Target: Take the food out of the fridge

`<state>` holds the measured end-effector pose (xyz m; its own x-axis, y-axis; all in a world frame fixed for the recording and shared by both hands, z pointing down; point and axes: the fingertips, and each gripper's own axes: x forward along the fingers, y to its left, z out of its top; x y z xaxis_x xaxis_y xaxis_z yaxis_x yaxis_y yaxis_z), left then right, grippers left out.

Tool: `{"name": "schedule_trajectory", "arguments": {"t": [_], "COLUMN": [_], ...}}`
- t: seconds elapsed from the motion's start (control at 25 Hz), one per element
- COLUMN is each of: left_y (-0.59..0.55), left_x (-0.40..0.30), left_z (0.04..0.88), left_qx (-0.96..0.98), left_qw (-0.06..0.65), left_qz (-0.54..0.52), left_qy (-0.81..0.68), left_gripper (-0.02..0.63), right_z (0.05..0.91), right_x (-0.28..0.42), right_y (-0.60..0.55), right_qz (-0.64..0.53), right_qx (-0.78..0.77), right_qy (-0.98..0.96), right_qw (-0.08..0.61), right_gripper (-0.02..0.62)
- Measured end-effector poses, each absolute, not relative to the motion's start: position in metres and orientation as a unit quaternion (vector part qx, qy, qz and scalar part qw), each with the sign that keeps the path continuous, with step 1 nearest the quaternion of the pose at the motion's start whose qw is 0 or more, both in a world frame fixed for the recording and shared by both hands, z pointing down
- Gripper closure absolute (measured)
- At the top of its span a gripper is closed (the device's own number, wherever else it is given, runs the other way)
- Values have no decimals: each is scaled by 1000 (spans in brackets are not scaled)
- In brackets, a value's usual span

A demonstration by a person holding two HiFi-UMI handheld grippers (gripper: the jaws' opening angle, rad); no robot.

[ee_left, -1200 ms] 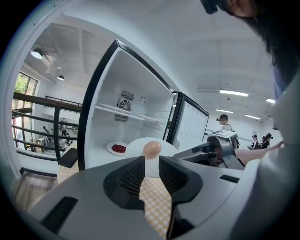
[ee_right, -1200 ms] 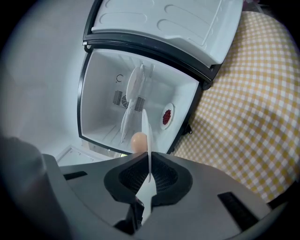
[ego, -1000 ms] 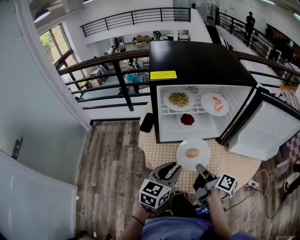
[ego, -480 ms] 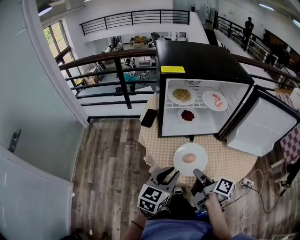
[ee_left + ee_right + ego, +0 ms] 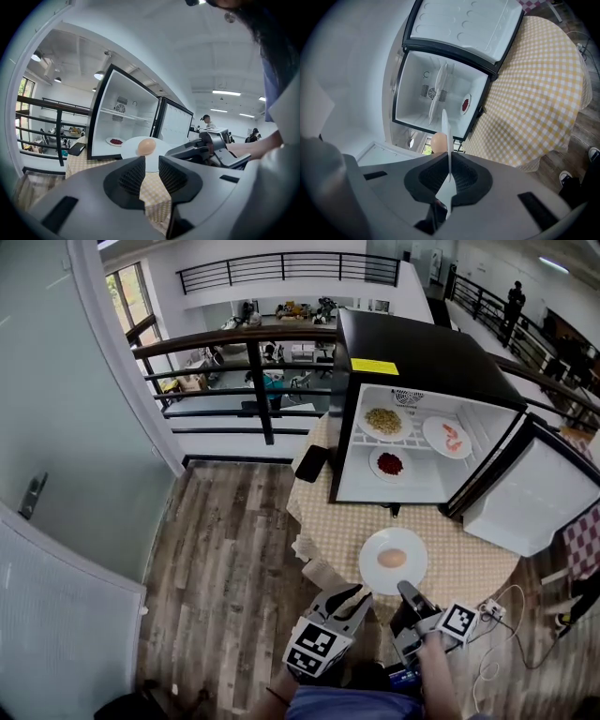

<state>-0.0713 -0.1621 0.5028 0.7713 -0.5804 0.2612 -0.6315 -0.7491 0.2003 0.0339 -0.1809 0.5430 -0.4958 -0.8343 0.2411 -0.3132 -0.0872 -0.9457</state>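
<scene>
My right gripper (image 5: 405, 592) is shut on the near rim of a white plate (image 5: 393, 561) that carries a pale brown egg-shaped food (image 5: 392, 558), held level over the checked table (image 5: 469, 563) in front of the open fridge (image 5: 412, 352). In the right gripper view the plate (image 5: 446, 136) runs edge-on between the pads of that gripper (image 5: 449, 176). My left gripper (image 5: 352, 599) stands open and empty to the left of the plate; its own view shows the gap of that gripper (image 5: 151, 171) with the food (image 5: 146, 146) beyond. Inside the fridge remain plates of noodles (image 5: 382, 420), shrimp (image 5: 447, 437) and red food (image 5: 388, 463).
The fridge door (image 5: 539, 502) hangs open to the right. A dark phone (image 5: 309, 463) lies at the table's left edge. A black railing (image 5: 253, 371) runs behind the table, and a cable with a plug (image 5: 492, 610) lies on the wooden floor at the right.
Both grippers and the plate with the food have drawn back from the fridge mouth toward me. The right grip on the plate is unchanged; the left stays open.
</scene>
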Motion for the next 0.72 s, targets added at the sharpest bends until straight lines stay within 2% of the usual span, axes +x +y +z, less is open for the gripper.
{"name": "schedule_trajectory", "arguments": {"t": [0.36, 0.72], "left_y": [-152, -107], "left_x": [-85, -50], "left_z": [504, 488], "left_qx": [912, 906], "left_qw": [157, 160], "left_qz": [79, 69], "left_qy": [-372, -386], "left_gripper": [508, 508], "right_z": [541, 535], "right_x": [41, 76], "right_y": [-153, -102], "right_qz": [-585, -589], "right_qx": [-434, -422], "right_qy": [648, 650], "right_qw": [223, 229], "right_gripper": [571, 571]}}
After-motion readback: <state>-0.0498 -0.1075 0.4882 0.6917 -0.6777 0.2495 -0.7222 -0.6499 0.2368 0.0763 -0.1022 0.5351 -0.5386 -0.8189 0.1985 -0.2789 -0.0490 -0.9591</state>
